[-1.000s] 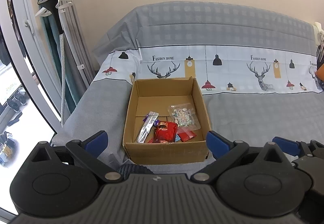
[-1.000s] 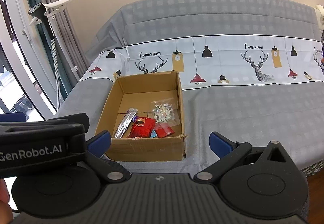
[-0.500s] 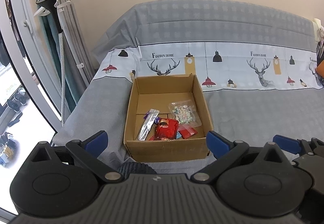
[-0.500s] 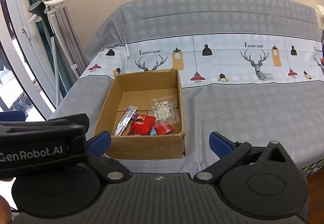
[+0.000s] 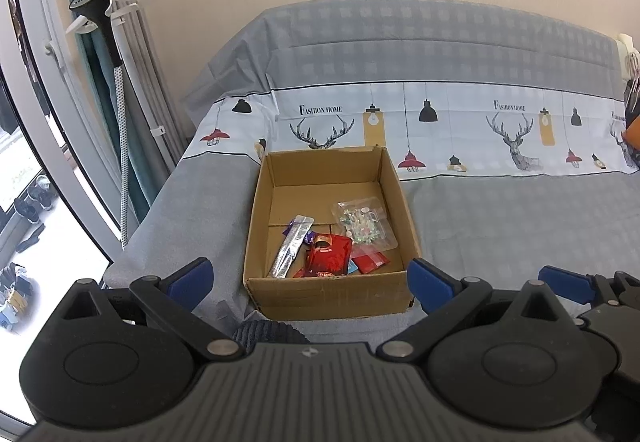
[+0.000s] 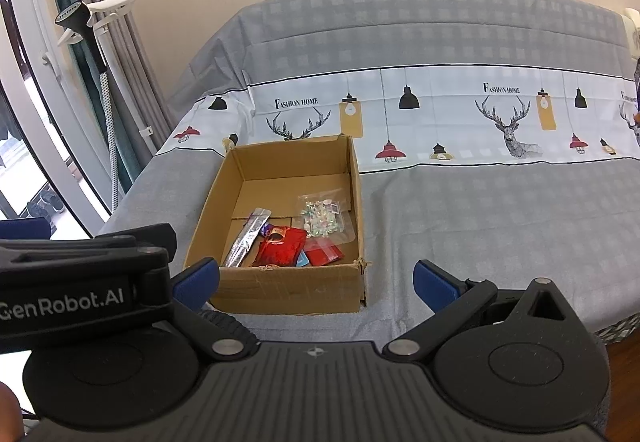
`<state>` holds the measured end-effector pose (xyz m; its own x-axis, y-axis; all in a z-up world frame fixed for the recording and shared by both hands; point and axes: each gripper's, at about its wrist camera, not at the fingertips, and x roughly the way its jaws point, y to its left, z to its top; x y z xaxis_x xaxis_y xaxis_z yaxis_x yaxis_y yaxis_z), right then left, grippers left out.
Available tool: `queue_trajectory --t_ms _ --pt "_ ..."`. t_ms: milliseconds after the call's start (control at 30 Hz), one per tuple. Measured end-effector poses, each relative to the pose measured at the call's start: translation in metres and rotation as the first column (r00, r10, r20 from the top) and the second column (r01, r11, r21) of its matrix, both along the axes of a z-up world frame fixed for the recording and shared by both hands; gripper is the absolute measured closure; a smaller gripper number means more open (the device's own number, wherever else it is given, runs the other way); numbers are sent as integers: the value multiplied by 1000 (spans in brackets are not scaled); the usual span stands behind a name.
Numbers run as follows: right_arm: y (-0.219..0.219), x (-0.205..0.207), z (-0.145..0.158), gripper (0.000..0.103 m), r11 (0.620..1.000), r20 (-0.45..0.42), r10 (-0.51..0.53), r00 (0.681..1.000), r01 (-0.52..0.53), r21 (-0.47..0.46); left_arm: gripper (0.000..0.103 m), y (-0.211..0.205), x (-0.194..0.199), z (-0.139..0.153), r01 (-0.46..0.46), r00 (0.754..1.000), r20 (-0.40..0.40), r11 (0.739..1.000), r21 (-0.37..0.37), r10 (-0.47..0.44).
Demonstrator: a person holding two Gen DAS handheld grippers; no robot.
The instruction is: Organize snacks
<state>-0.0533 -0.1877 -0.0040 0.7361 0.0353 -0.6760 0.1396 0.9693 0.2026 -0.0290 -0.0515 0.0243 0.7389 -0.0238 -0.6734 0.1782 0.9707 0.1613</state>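
Open cardboard box (image 5: 332, 296) on a grey bed (image 5: 520, 210), near the front-left corner, flaps up. Inside, toward the near wall: silver stick pack (image 5: 293, 245) lying at the left, red pouch (image 5: 329, 257) beside it in the middle, small red packet (image 5: 371, 262) to the right, a sliver of blue wrapper showing between the two. Clear bag of pale candies (image 5: 363, 223) farther back, against the right wall. Far half of the box floor bare.

Left gripper (image 5: 310, 278) held before the box's near wall, fingers (image 5: 190, 276) spread wide, nothing between them, well short of touching the cardboard. Right gripper (image 6: 316, 280) likewise spread wide and empty, aimed at the box's near right corner, blue pads (image 6: 434, 284) clear of everything. Both side by side, the left one's black body visible at the left edge of the right wrist view.

Printed band with deer and lamps across the bed behind the box. Garment steamer (image 5: 94, 6) standing by curtains (image 5: 120, 54) at the left, next to a window.
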Motion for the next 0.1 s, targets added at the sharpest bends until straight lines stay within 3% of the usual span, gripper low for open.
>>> queue_trajectory --t_ms 100 --pt "-4 1 -4 0 1000 -8 -3 1000 3 5 0 -4 2 -5 5 1000 -12 1000 7 -5"
